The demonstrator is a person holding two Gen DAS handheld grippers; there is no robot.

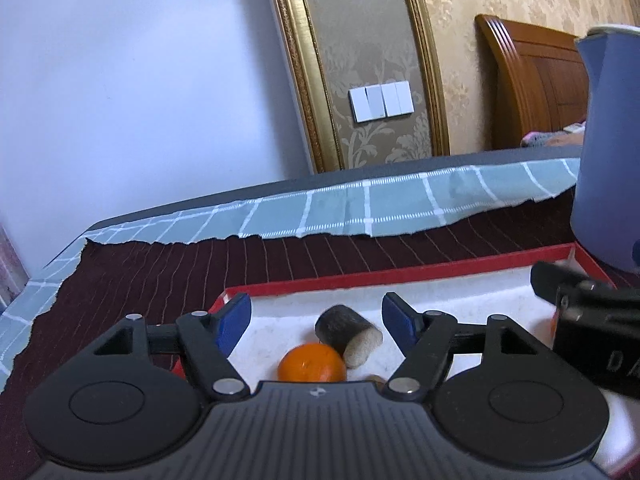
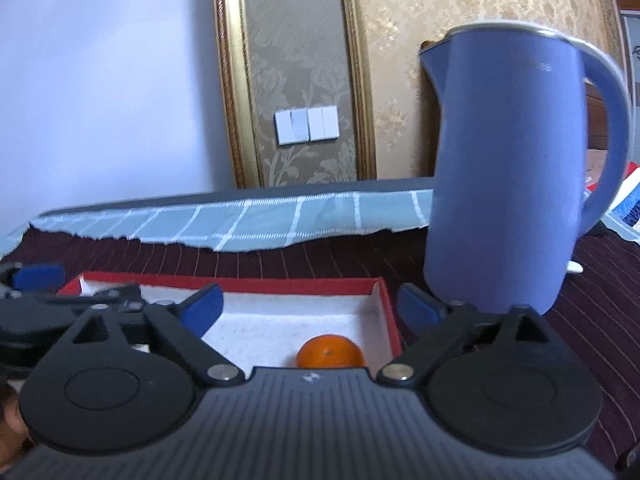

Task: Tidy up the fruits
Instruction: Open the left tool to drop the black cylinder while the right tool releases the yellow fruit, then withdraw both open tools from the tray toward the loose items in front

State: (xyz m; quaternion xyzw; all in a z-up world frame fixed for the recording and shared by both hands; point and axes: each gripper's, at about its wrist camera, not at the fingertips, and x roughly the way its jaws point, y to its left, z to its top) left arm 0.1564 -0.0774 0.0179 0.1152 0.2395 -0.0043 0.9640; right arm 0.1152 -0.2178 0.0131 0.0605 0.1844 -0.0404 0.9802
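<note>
In the red-rimmed tray (image 1: 400, 274) on your desk lies an orange (image 1: 312, 362), touching a dark cut chunk with a pale end (image 1: 348, 334). Your left tongs (image 1: 316, 316) hang released above both. Your right tongs (image 2: 310, 306) gape wide over a second orange (image 2: 330, 351) near the tray's right wall, grasping nothing. A blue kettle (image 2: 508, 168) stands just beyond on the dark cloth (image 1: 160, 272).

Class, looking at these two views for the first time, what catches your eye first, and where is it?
The tall blue kettle stands on the dark red cloth, just right of the red-rimmed tray. In the tray's white bed an orange lies by a dark cut chunk, and a second orange sits near the right wall.
</note>
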